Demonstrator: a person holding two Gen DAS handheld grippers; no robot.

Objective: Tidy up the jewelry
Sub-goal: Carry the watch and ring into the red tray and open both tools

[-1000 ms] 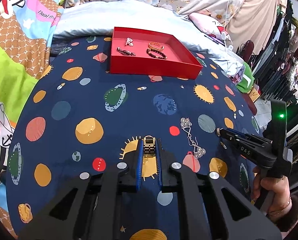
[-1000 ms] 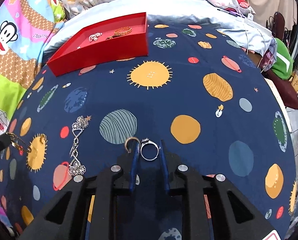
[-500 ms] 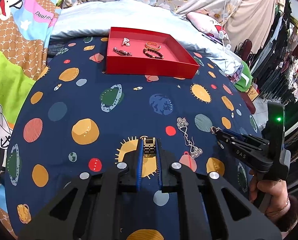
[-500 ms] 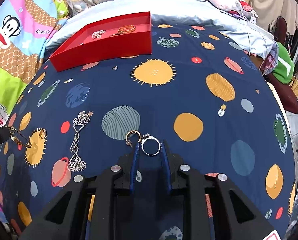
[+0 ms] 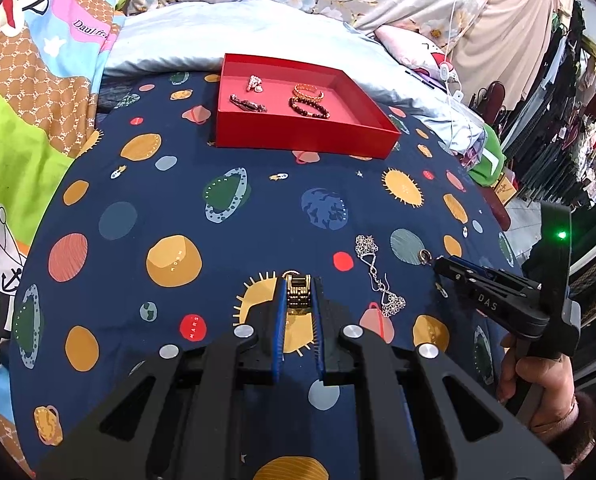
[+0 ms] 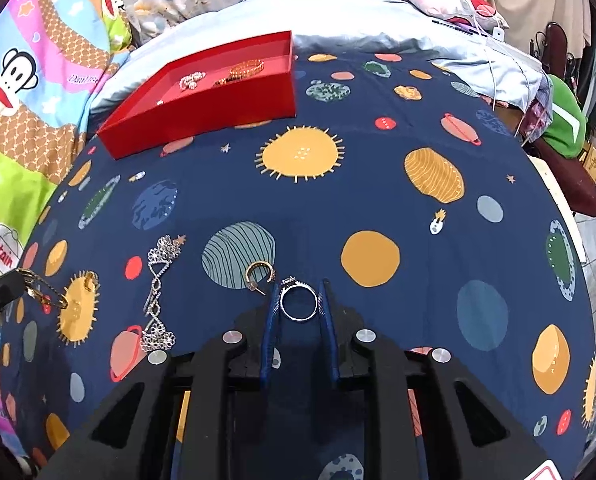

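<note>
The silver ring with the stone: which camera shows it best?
The right wrist view: the silver ring sits large between the right gripper's closing fingers. The left wrist view shows only that gripper side-on, with the ring hidden.

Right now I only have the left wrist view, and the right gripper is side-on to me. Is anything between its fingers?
Observer: Yes. The right wrist view shows the right gripper shut on a silver ring, stone end forward.
Operator: There's a gold loop at its tip. Is that held too?
Observer: No. That is a gold hoop earring lying on the blue cloth beside the left finger, outside the jaws.
</note>
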